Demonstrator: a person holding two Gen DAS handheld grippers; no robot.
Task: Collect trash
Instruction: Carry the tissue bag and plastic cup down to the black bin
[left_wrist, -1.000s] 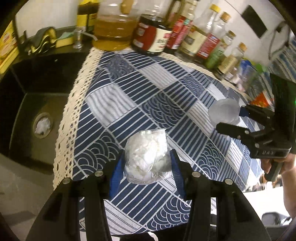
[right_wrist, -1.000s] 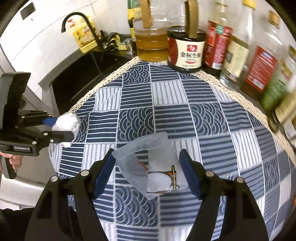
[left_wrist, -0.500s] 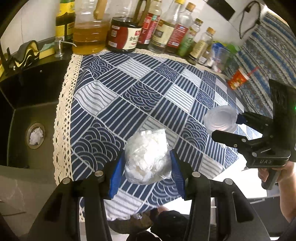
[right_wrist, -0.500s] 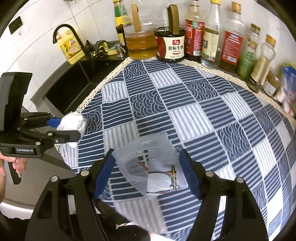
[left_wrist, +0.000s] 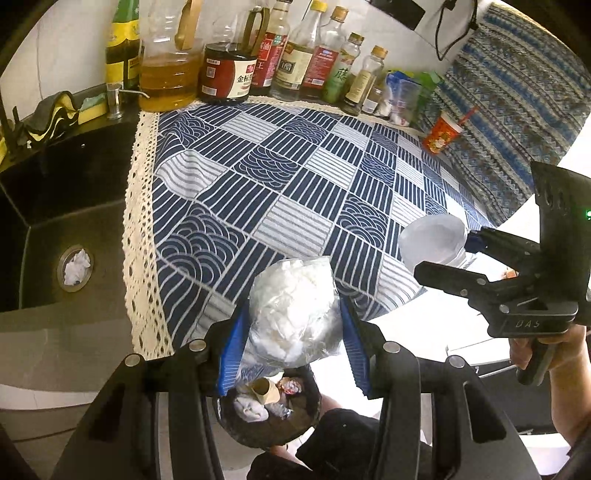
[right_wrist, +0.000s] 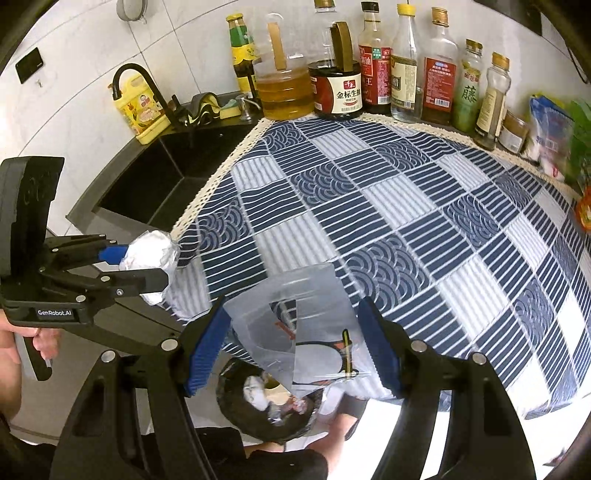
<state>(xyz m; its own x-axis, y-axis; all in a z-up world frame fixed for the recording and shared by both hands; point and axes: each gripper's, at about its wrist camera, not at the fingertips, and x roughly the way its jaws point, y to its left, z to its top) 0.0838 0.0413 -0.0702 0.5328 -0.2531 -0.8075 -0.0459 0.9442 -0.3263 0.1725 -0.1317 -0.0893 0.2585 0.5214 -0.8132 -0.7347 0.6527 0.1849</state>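
Closest in, the left hand-held gripper (left_wrist: 293, 339) points steeply downward with its blue pads (left_wrist: 232, 354) pressed on either side of a clear plastic bag of crumpled white tissue (left_wrist: 293, 314), held off the front edge of the tabletop. Directly below that bundle sits a dark, bag-lined trash bin (left_wrist: 267, 410) on the floor, already holding white tissue, a brown paper scrap and bits of wrapper. The right hand-held gripper (right_wrist: 293, 347) tilts down at a similar angle, its jaws set wider and closed on a flattened clear plastic bag printed with a penguin (right_wrist: 299, 332), whose lower corner hangs over the same bin (right_wrist: 266, 413). From each wrist view the other tool shows side-on: a hand (left_wrist: 543, 343) wraps the black handle at the right, and a hand (right_wrist: 22, 343) grips the handle at the left. Beyond the grippers spreads the blue-and-white patterned tablecloth (left_wrist: 295, 192) with a cream lace border, draping over the tabletop edge. To the left lies a black sink (left_wrist: 55, 229) with white tissue in its drain, a black faucet (right_wrist: 136, 79) and a yellow detergent bottle (right_wrist: 142, 110) behind it. Along the back wall stands a row of oil, soy sauce and vinegar bottles (right_wrist: 373, 66), and at the far right a red paper cup (left_wrist: 441, 134).
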